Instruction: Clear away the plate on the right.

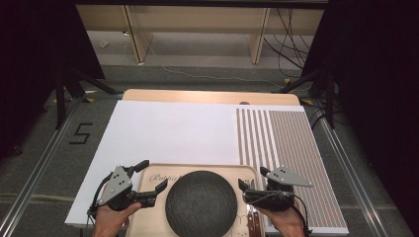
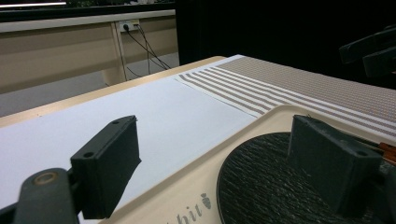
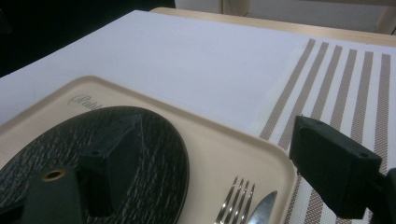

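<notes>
A cream tray (image 1: 154, 173) is seen at the near table edge, with a black plate (image 1: 200, 202) set on it (a fork (image 3: 232, 201) and knife (image 3: 262, 208) lie just to its right). The left gripper (image 1: 147, 181) is held with jaws spread astride the tray's left rim. The right gripper (image 1: 245, 191) is likewise spread across the right rim.

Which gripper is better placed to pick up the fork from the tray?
Probably the right gripper: the fork lies just ahead of its open fingers, while the plate separates the left gripper from it.
</notes>
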Tool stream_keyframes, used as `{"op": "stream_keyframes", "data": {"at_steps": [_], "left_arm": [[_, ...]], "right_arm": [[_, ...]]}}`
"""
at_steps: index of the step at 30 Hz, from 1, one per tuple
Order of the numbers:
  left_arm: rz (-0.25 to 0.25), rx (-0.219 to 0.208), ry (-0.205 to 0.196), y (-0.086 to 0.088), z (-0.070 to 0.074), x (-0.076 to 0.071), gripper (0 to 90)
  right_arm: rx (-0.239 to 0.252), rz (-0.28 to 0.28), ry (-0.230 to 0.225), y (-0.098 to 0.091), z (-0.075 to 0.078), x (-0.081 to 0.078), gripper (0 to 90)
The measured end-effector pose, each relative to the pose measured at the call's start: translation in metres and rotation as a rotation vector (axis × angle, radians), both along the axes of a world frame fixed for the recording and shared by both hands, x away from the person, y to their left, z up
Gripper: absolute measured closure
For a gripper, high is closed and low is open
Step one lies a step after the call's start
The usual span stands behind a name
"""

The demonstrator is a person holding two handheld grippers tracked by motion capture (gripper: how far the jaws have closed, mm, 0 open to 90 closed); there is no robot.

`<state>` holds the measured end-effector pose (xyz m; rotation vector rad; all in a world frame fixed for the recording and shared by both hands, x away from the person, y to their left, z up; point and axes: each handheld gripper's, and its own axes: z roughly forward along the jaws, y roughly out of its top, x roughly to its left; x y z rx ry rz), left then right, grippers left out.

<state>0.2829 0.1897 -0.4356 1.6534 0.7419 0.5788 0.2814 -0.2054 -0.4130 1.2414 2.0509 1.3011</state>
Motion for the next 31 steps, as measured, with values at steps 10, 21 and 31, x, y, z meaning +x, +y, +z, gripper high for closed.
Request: {"op": "stream_keyframes", "data": {"at_steps": [10,21,31], "left_arm": [[-0.004,-0.005,-0.006,0.000,0.001,-0.001,16.1],[-0.001,-0.007,-0.013,0.000,0.001,0.000,16.1],[0.002,-0.010,-0.015,0.001,0.001,-0.001,16.1]], "right_arm": [[0.011,-0.024,-0.028,-0.006,0.003,-0.002,17.5],[0.042,-0.051,-0.057,-0.011,0.005,-0.003,16.5],[0.048,-0.054,-0.056,-0.014,0.007,-0.004,16.5]]}}
